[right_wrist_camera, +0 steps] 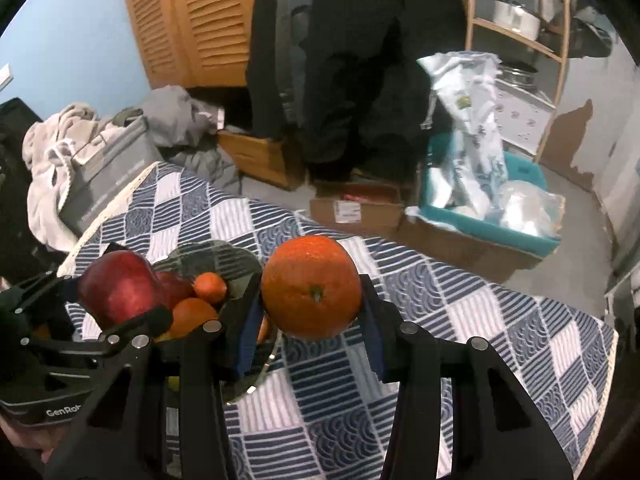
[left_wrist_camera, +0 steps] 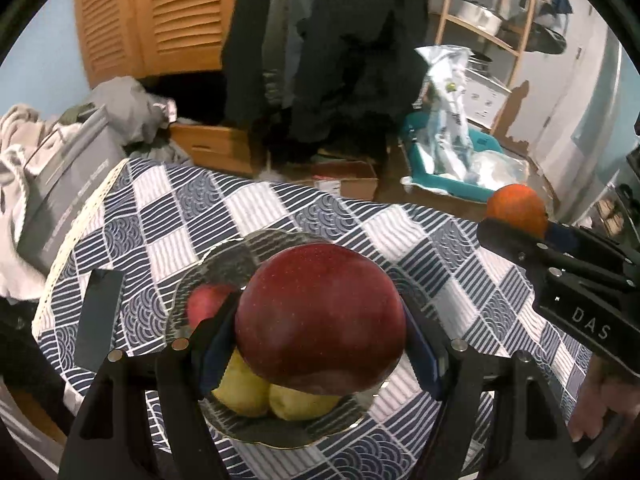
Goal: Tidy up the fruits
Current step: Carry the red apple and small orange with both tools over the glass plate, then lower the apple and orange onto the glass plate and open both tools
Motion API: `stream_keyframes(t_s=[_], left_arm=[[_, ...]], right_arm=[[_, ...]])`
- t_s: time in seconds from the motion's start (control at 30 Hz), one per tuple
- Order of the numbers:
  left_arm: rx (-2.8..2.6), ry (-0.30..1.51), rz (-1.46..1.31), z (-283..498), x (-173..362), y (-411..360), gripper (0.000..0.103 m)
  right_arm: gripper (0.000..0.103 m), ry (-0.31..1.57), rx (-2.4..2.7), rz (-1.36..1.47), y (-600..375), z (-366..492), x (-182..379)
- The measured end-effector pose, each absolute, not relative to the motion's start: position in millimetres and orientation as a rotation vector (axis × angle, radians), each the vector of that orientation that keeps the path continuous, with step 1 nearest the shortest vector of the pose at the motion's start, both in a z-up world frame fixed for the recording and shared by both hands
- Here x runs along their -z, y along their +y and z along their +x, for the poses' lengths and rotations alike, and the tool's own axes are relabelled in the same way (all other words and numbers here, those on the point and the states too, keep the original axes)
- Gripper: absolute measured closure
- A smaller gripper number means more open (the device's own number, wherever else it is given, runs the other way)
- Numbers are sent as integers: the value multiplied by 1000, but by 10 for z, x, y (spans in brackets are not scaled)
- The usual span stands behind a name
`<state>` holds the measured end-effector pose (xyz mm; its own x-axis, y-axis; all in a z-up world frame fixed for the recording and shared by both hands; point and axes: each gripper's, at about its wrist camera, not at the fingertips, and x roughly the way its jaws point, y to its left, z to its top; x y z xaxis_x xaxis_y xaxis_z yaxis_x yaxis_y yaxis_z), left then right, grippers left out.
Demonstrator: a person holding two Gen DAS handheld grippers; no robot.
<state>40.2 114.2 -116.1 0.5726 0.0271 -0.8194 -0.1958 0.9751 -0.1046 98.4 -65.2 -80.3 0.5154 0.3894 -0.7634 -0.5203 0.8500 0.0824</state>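
Note:
My left gripper point(left_wrist_camera: 320, 332) is shut on a big red apple point(left_wrist_camera: 320, 316) and holds it just above a glass plate point(left_wrist_camera: 224, 260) on the checked tablecloth. On the plate lie a smaller red apple point(left_wrist_camera: 206, 302) and two yellow fruits point(left_wrist_camera: 276, 396). My right gripper point(right_wrist_camera: 312, 300) is shut on an orange point(right_wrist_camera: 312, 292), held above the cloth right of the plate point(right_wrist_camera: 216, 254). The right wrist view also shows the red apple point(right_wrist_camera: 118, 288) in the left gripper, a small tangerine point(right_wrist_camera: 210, 286) and another orange point(right_wrist_camera: 192, 316) on the plate. The held orange also shows in the left wrist view point(left_wrist_camera: 516, 208).
The table wears a blue-and-white checked cloth point(left_wrist_camera: 280, 208). A dark flat object point(left_wrist_camera: 98, 316) lies left of the plate. Beyond the table are a grey box point(left_wrist_camera: 68, 184), clothes, cardboard boxes point(right_wrist_camera: 356, 204), a teal bin point(right_wrist_camera: 492, 220) with bags, and a wooden shelf point(right_wrist_camera: 520, 36).

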Motion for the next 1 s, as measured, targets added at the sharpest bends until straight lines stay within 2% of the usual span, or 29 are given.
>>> stream_keyframes(t_s=[0.7, 1.0], left_arm=[[-209, 1090, -322, 363, 1850, 1719, 26], [-218, 1116, -314, 374, 1977, 1739, 26]], right_arm=[[59, 1086, -668, -220, 255, 1252, 1701], [58, 1136, -706, -222, 432, 1293, 1862]])
